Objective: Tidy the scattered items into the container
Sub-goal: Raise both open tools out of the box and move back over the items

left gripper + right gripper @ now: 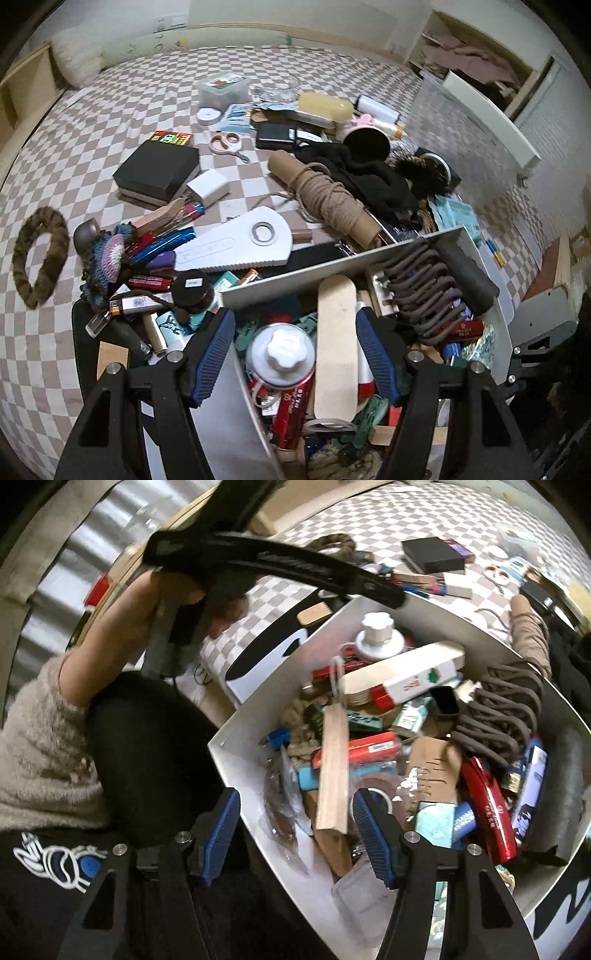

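Observation:
A white box (332,264) stands on the checked bed, full of small items: a red can with a white cap (282,354), a long wooden piece (334,347), coiled brown cord (421,284). My left gripper (295,358) is open and empty, hovering over the box's near corner. Scattered items lie beyond: a white serrated tool (240,240), a twine roll (325,195), a black box (157,173), scissors (225,144). In the right wrist view my right gripper (295,834) is open and empty above the white box (258,738), over a wooden block (332,771). The left gripper's body (277,565) crosses above.
A brown furry ring (38,254) lies alone at the left on the bed. A clear lidded tub (221,88) and a yellow case (325,105) sit farther back. A pile of pens and lighters (155,273) lies left of the box. A white chair (491,118) stands right.

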Demonstrator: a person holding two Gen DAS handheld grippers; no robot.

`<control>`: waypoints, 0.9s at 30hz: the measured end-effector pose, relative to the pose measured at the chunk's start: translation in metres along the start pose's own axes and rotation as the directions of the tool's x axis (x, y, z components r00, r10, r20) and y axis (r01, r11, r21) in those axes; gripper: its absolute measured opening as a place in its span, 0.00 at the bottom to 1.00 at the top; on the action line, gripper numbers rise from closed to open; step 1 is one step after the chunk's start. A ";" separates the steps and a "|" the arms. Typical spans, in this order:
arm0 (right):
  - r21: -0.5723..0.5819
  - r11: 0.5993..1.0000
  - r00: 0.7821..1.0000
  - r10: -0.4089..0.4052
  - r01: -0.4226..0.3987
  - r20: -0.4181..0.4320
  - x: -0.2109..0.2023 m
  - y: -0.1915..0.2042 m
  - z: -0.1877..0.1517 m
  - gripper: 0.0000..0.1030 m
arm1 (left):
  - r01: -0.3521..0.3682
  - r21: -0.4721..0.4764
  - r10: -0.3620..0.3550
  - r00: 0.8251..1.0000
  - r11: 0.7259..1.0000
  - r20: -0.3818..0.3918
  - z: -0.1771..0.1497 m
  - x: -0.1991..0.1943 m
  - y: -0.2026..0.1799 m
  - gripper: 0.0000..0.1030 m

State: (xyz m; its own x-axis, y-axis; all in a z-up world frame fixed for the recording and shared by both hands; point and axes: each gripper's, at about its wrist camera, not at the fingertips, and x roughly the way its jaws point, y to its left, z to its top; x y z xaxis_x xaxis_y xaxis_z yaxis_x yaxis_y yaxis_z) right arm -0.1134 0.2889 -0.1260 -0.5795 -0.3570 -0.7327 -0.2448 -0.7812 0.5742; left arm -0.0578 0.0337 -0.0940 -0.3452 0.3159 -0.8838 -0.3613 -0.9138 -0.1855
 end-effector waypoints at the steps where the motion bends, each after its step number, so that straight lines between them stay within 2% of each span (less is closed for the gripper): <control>1: 0.003 1.000 1.000 0.005 -0.005 -0.002 0.001 0.000 0.000 0.62 | -0.002 -0.007 0.002 1.000 1.000 0.001 0.000 0.000 0.002 0.66; 5: 0.003 0.999 0.999 0.033 -0.033 -0.015 0.004 0.000 -0.002 0.62 | -0.019 -0.024 0.019 1.000 1.000 0.001 0.000 0.000 0.010 0.66; 9: -0.104 0.987 0.993 0.119 -0.121 -0.020 0.003 0.024 -0.004 0.62 | -0.025 -0.033 0.025 1.000 0.999 0.001 -0.001 0.000 0.015 0.66; 11: -0.144 0.981 0.991 0.133 -0.132 -0.008 -0.002 0.032 -0.003 0.62 | -0.027 -0.037 0.027 1.000 0.999 0.002 -0.001 -0.001 0.017 0.66; 14: -0.143 0.983 0.993 0.116 -0.114 0.006 -0.004 0.032 -0.001 0.62 | -0.030 -0.041 0.030 1.000 0.999 0.000 -0.002 0.000 0.019 0.66; 21: 0.002 0.999 0.998 0.037 -0.037 0.044 -0.005 0.001 0.006 0.62 | -0.053 -0.062 0.054 0.998 0.997 0.013 -0.001 -0.003 0.030 0.66; 22: 0.022 0.999 0.998 0.022 -0.023 0.054 -0.008 -0.004 0.006 0.62 | -0.059 -0.069 0.061 0.998 0.996 0.015 -0.001 -0.004 0.034 0.67; 24: 0.064 0.998 0.997 -0.014 0.009 0.074 -0.012 -0.016 0.005 0.63 | -0.077 -0.085 0.080 0.997 0.993 0.024 -0.001 -0.005 0.042 0.77; 25: 0.082 0.996 0.996 -0.033 0.026 0.084 -0.014 -0.021 0.005 0.66 | -0.088 -0.093 0.091 0.995 0.992 0.030 -0.001 -0.006 0.045 0.82; 27: 0.115 0.992 0.992 -0.068 0.056 0.105 -0.020 -0.030 0.004 0.82 | -0.111 -0.108 0.116 0.992 0.988 0.040 -0.002 -0.007 0.054 0.82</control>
State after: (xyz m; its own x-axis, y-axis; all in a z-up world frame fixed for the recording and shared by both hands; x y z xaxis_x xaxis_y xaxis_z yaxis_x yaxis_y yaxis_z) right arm -0.0979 0.3213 -0.1273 -0.6402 -0.2472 -0.7273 -0.3644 -0.7357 0.5709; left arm -0.0732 -0.0186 -0.0984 -0.4191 0.2174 -0.8815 -0.2246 -0.9656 -0.1313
